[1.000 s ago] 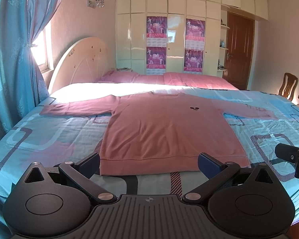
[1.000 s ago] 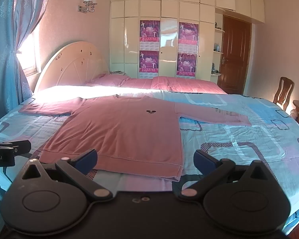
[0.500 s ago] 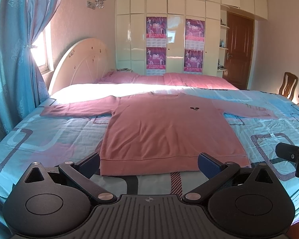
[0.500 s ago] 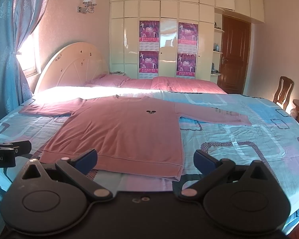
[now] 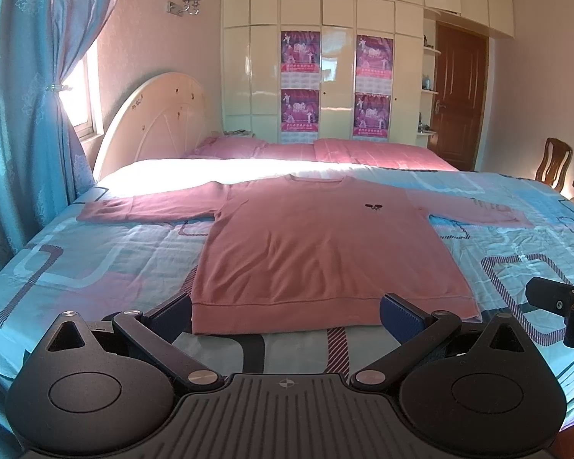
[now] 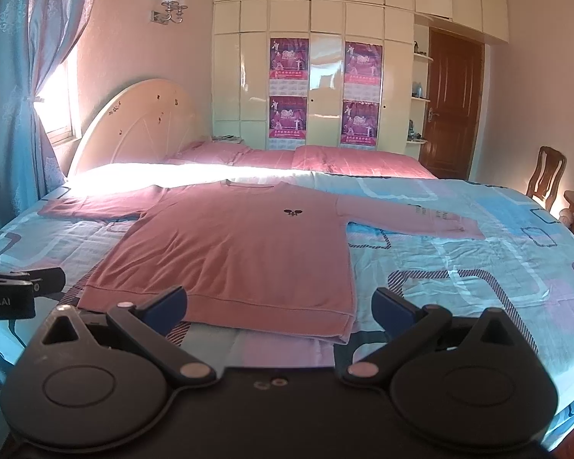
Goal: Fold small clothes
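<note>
A pink long-sleeved sweater (image 5: 325, 244) lies flat on the bed, front up, both sleeves spread sideways, hem toward me. It also shows in the right wrist view (image 6: 241, 248). My left gripper (image 5: 285, 311) is open and empty, held just before the hem, its blue pads either side of the hem's middle. My right gripper (image 6: 279, 306) is open and empty, near the hem's right corner. The right gripper shows at the right edge of the left wrist view (image 5: 562, 302); the left gripper shows at the left edge of the right wrist view (image 6: 15, 287).
The bed has a blue patterned sheet (image 5: 95, 260) and pink pillows (image 5: 325, 149) by a cream headboard (image 5: 153, 122). A blue curtain (image 5: 23, 95) hangs at left. A wooden chair (image 5: 555, 160) and a door (image 5: 459, 95) stand at right.
</note>
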Tool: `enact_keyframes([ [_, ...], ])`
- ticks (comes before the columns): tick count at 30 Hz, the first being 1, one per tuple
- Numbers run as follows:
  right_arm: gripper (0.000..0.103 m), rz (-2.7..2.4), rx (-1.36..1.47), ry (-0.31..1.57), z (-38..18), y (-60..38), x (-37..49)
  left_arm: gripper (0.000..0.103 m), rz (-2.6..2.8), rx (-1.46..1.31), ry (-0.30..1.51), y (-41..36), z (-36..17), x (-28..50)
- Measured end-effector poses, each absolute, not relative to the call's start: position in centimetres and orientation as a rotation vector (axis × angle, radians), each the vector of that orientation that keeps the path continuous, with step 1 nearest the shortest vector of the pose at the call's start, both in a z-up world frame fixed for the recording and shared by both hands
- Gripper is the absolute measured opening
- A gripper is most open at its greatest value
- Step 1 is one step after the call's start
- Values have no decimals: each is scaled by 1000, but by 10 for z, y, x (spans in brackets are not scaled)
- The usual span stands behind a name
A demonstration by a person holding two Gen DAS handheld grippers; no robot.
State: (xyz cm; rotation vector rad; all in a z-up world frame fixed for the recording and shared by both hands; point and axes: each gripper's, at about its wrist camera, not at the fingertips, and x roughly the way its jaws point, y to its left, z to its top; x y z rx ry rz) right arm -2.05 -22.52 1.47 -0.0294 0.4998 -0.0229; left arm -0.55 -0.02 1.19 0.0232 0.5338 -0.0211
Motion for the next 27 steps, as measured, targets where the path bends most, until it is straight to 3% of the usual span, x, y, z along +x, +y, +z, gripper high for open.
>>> enact_keyframes([
  [16,102,-45,-22,464,17,-225,-18,103,-14,13,519,2,12,-3],
  [27,102,-131,52,349,11,-271,24,103,-98,-46,466,-11,6,52],
])
